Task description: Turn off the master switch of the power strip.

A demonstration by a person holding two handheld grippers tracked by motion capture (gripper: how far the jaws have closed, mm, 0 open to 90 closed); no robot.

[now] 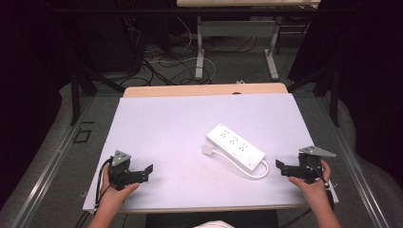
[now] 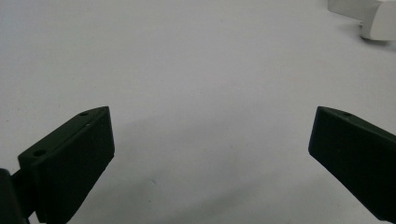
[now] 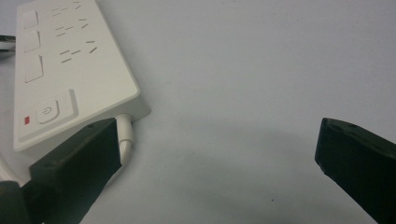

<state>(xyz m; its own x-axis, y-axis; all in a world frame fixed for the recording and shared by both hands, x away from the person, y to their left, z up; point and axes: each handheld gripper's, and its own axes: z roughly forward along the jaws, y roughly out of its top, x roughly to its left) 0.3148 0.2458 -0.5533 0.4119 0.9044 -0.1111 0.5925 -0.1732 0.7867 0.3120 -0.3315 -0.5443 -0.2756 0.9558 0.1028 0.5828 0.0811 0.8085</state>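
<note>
White rectangular plastic power strip [image 1: 235, 146] lies right of centre on the white counter [image 1: 166, 123], long axis diagonal, switch end nearest the right hand-held gripper [image 1: 281, 167]. Left hand-held gripper [image 1: 148, 172] well apart. Both jaws wide, empty.

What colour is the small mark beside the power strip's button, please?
Red, on the white power strip, clearest in the right gripper view.

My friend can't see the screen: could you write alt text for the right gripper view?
A white power strip lies flat on a pale table, its cord leaving the near end. The right hand-held gripper has its black jaws wide open with nothing between them.
</note>
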